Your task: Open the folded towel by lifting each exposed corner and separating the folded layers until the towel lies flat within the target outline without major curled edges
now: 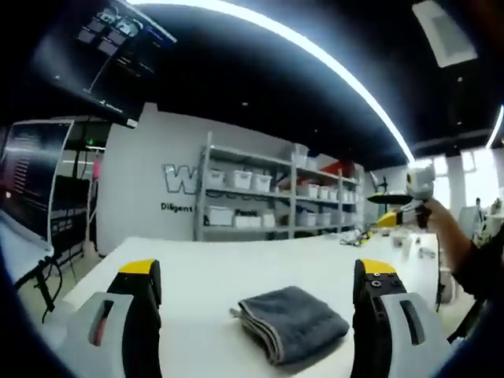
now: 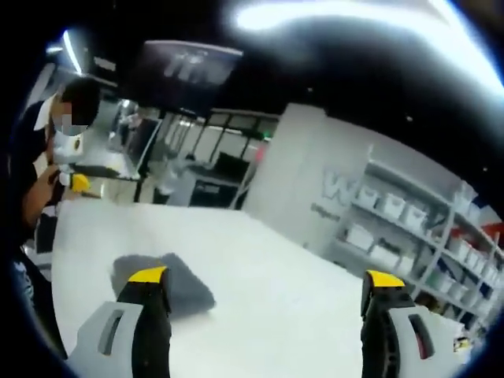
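A broad white table [image 1: 236,272] is seen spreading across the left gripper view, and it is met again in the right gripper view [image 2: 276,276]. Behind it, a shelving rack [image 1: 268,193] loaded with white bins is set against a pale wall. The grey towel [image 1: 293,324] is found folded on the tabletop, its stacked layers showing along one edge, lying between the spread jaws of the left gripper [image 1: 256,272] but untouched by them. In the right gripper view the towel [image 2: 161,283] is partly hidden behind one jaw. The right gripper [image 2: 268,279] is held wide open too, nothing pinched. Another gripper [image 1: 409,201] is carried by a person at the table's far side.
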`<state>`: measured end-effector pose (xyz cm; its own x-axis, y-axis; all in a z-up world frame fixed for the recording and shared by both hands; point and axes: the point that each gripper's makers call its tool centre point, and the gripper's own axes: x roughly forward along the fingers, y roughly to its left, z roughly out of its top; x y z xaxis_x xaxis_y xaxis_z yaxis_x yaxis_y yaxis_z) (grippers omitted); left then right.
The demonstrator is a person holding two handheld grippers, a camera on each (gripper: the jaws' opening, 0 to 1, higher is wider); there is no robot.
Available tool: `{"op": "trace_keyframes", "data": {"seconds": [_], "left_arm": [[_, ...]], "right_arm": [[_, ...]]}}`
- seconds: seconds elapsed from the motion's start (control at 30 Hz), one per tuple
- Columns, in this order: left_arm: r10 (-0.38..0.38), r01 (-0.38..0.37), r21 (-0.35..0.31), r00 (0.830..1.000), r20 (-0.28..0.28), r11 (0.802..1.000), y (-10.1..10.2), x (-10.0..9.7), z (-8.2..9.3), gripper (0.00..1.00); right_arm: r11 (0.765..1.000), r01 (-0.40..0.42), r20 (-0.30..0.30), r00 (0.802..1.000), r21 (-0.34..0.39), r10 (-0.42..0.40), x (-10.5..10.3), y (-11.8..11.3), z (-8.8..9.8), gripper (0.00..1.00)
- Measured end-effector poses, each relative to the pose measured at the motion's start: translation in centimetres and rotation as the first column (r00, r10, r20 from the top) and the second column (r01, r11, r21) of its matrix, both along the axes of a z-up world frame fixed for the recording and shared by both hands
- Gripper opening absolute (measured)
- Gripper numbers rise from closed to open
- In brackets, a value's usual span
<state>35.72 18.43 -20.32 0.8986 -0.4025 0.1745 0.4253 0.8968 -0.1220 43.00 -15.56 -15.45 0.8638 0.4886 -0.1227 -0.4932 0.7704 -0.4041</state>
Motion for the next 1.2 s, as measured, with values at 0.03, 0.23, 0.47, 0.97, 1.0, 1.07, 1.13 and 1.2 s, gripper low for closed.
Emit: {"op": "trace_keyframes", "data": {"seconds": [0.03, 0.23, 0.47, 0.97, 1.0, 1.07, 1.13, 1.2], "left_arm": [[0.001, 0.000, -0.031, 1.000, 0.016, 1.000, -0.1, -0.2, 0.2, 1.00], [-0.034, 0.031, -0.104, 0.999, -0.026, 0.994, -0.9, -0.5, -1.5, 1.00], [-0.005, 0.006, -0.117, 1.000, 0.009, 0.993, -0.1, -0.8, -0.4, 1.00], [0.137, -0.142, 0.253, 0.990, 0.036, 0.957, 3.9, -0.3, -1.6, 1.00], [0.132, -0.136, 0.260, 0.991, 0.031, 0.956, 3.9, -0.4, -1.7, 1.00], [0.128, -0.131, 0.261, 0.991, 0.026, 0.957, 3.9, -0.6, -2.0, 1.00], [0.124, -0.123, 0.255, 0.992, 0.012, 0.959, 3.9, -0.5, -2.6, 1.00], [0.117, -0.113, 0.247, 0.993, -0.003, 0.962, 4.0, -0.4, -3.2, 1.00]], "right_arm": [[1.000, 0.006, 0.003, 1.000, -0.006, -0.006, 0.2, 0.0, 0.2, 1.00], [0.999, -0.011, 0.018, 1.000, -0.035, 0.012, 0.2, 1.3, 1.2, 1.00], [0.997, -0.036, 0.034, 0.999, -0.065, 0.038, -1.0, 2.8, 1.6, 1.00], [0.980, -0.036, 0.128, 0.990, -0.197, 0.062, -3.9, 6.7, -0.9, 1.00], [0.980, -0.035, 0.133, 0.989, -0.196, 0.062, -4.0, 6.8, -0.8, 1.00], [0.981, -0.038, 0.141, 0.988, -0.190, 0.066, -4.1, 7.1, -0.6, 1.00], [0.982, -0.039, 0.142, 0.988, -0.187, 0.066, -4.1, 7.5, -0.6, 1.00], [0.980, -0.041, 0.145, 0.987, -0.195, 0.070, -4.2, 8.1, -0.9, 1.00]]}}
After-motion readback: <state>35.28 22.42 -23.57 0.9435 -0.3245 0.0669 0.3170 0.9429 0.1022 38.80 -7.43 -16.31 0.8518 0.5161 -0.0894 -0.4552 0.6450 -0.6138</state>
